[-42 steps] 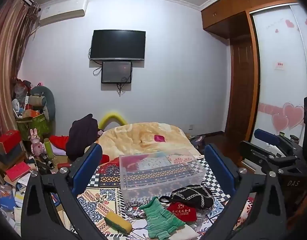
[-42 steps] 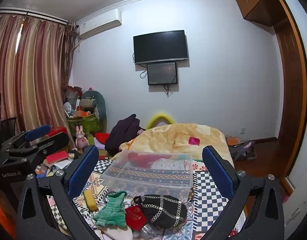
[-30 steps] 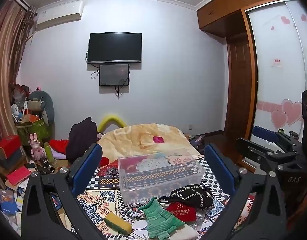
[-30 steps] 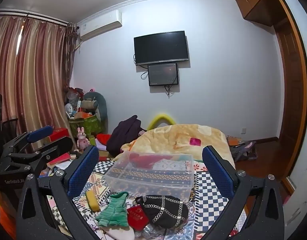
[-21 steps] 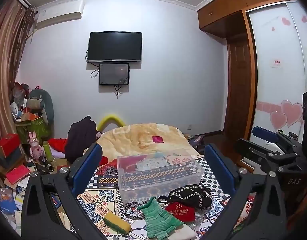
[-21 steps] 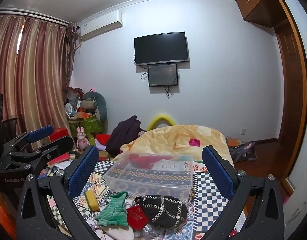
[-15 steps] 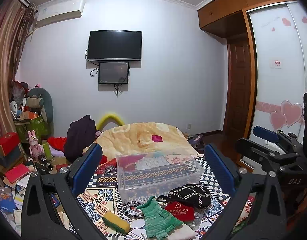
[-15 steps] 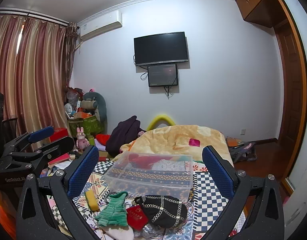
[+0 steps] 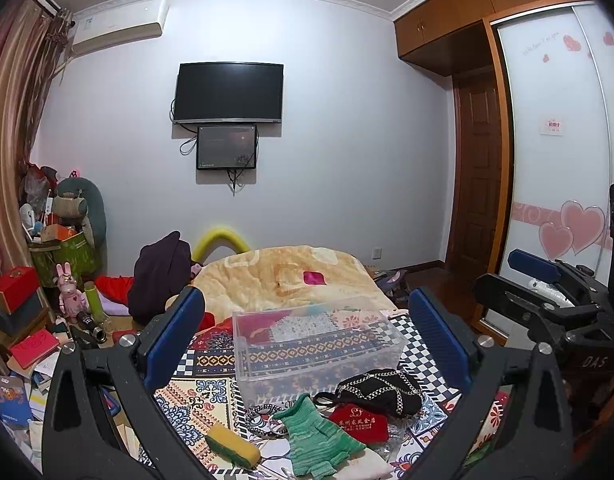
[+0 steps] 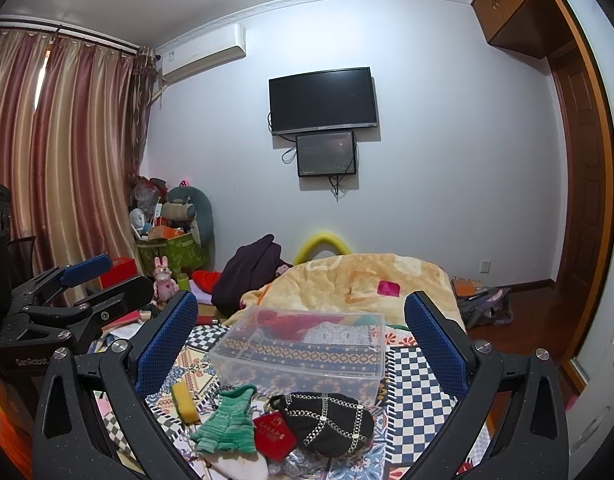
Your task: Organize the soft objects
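Observation:
On a patterned cloth lie a green knit glove [image 9: 319, 440] [image 10: 227, 424], a red pouch [image 9: 359, 426] [image 10: 274, 438], a black chain-trimmed pouch [image 9: 379, 392] [image 10: 327, 416] and a yellow-green sponge [image 9: 231, 444] [image 10: 185, 400]. Behind them stands a clear plastic box [image 9: 315, 344] [image 10: 303, 344]. My left gripper [image 9: 307, 340] is open and empty above the items. My right gripper [image 10: 301, 340] is open and empty too. Each gripper also shows at the edge of the other's view.
A yellow blanket [image 9: 283, 280] covers the bed beyond the box, with a dark garment [image 9: 159, 276] at its left. Boxes, books and toys [image 9: 23, 320] crowd the left side. A wardrobe [image 9: 555, 160] and a door stand to the right.
Both grippers have stayed open and held nearly still, with only slight drift of the views. The objects have not moved.

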Tool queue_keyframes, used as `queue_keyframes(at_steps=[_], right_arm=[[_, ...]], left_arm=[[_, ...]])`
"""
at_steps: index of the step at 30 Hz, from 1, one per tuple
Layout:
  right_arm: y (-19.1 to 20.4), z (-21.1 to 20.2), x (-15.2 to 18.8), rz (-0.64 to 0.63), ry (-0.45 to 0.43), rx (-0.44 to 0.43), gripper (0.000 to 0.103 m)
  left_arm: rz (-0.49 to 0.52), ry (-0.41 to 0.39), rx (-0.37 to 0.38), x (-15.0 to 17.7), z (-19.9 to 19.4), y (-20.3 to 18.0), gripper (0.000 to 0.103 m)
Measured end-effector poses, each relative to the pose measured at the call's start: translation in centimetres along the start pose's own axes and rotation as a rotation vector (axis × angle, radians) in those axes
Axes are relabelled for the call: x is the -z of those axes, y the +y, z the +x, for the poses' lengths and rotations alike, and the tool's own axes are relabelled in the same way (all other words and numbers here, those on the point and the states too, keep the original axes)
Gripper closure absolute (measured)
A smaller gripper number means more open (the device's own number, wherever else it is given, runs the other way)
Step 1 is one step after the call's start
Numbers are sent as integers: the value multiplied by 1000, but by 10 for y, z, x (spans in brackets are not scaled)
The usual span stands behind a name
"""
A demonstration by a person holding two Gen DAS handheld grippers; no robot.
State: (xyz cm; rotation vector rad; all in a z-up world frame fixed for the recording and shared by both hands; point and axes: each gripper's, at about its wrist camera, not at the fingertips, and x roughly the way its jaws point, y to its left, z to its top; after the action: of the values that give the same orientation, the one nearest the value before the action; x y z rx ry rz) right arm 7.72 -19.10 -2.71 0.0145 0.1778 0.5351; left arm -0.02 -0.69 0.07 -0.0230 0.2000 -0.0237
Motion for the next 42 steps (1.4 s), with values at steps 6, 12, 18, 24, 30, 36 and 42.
queue_keyframes(at_steps=[6,12,18,24,30,36,42], right_arm=[[0,-1,0,0,-3,-1,0],[0,-1,-1,0,-4,-2,0],[0,-3,-2,1,-8,-3,0],[1,-4,-3,0,-10,-3,0],[1,-4,-2,1,-11,-3,0],[2,-4,-2,0,-12,-1,0],[2,-5,-3,0,-12,-2,0]], left_arm=[[-2,-3,-3,-1,-1,1,0],[-1,-3,-4,-3,-2,1,0],[4,-8,-5,-5,-4,1,0],[9,-15,-9,-3,-6,-2,0],[9,-17,-11,-3,-7,-3,0],[5,-19,-13,-3,-7,-3,0],[2,-19,-16,-3,-6,-1,0]])
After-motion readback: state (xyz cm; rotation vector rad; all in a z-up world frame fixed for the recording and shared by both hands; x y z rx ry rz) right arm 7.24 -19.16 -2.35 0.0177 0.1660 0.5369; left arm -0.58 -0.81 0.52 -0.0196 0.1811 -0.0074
